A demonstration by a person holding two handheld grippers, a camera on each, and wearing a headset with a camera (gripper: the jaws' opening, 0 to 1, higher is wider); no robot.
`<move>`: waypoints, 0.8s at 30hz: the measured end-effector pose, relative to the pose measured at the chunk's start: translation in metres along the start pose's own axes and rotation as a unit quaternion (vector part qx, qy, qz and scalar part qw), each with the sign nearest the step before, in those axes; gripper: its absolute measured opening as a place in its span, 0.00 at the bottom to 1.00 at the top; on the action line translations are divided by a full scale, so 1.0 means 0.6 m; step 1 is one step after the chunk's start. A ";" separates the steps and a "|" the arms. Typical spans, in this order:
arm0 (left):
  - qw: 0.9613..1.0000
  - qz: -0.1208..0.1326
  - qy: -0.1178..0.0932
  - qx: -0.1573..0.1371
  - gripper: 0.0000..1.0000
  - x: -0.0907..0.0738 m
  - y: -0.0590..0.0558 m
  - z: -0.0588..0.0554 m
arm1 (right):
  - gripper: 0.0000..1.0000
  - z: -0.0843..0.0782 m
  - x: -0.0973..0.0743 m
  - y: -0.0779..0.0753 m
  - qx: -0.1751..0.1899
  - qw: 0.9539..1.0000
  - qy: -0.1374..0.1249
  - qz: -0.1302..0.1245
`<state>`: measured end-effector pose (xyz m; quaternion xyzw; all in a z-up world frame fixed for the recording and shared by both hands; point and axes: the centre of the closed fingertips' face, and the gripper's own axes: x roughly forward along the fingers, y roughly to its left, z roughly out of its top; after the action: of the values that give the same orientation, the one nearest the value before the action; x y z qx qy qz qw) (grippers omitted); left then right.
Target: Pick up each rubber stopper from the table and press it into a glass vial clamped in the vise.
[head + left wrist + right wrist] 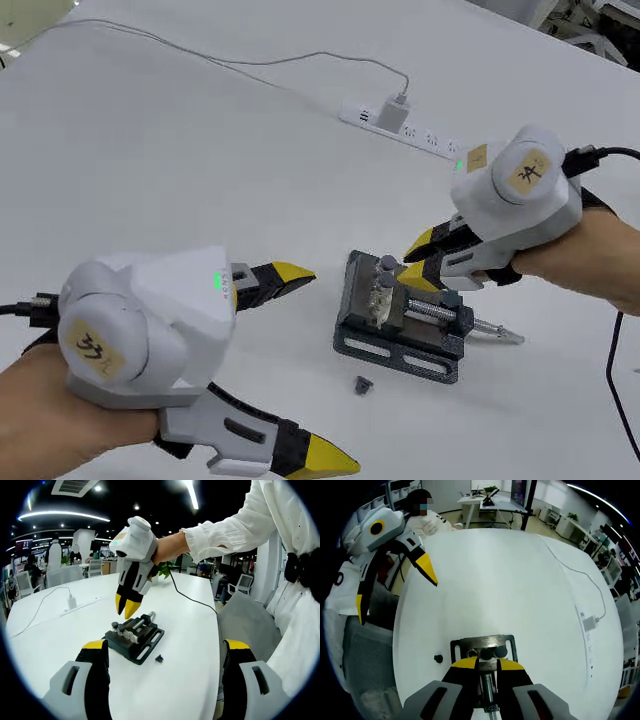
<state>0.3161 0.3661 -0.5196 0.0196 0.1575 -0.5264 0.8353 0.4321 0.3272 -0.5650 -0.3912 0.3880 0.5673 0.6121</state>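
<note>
Left gripper [325, 368] fingers spread wide; right gripper [414, 266] fingers, slightly parted, lie along the vise screw [470, 322].

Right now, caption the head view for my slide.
The right gripper hovers by two vials clamped in the vise; one rubber stopper lies loose on the table; left gripper, jaws wide open.

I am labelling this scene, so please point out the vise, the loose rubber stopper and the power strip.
vise [392, 349]: head view, on its slotted base plate.
loose rubber stopper [363, 384]: head view, on its middle.
power strip [436, 141]: head view, on its white body, near the right end.
</note>
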 end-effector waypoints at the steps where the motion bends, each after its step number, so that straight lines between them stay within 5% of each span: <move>1: 1.000 0.000 0.001 0.002 0.94 0.000 -0.001 0.001 | 0.10 -0.004 0.000 -0.001 0.003 1.000 -0.006 -0.002; 12: 1.000 0.003 0.009 0.005 0.94 0.001 -0.011 0.004 | 0.18 -0.016 -0.054 0.021 0.034 0.997 -0.063 -0.032; 24: 0.999 0.022 0.033 -0.006 0.91 0.015 -0.021 -0.008 | 0.28 -0.062 -0.111 0.070 0.072 0.988 -0.124 -0.063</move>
<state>0.3070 0.3536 -0.5247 0.0353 0.1875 -0.5060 0.8411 0.3855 0.2692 -0.5202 -0.2964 0.3232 0.5428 0.7163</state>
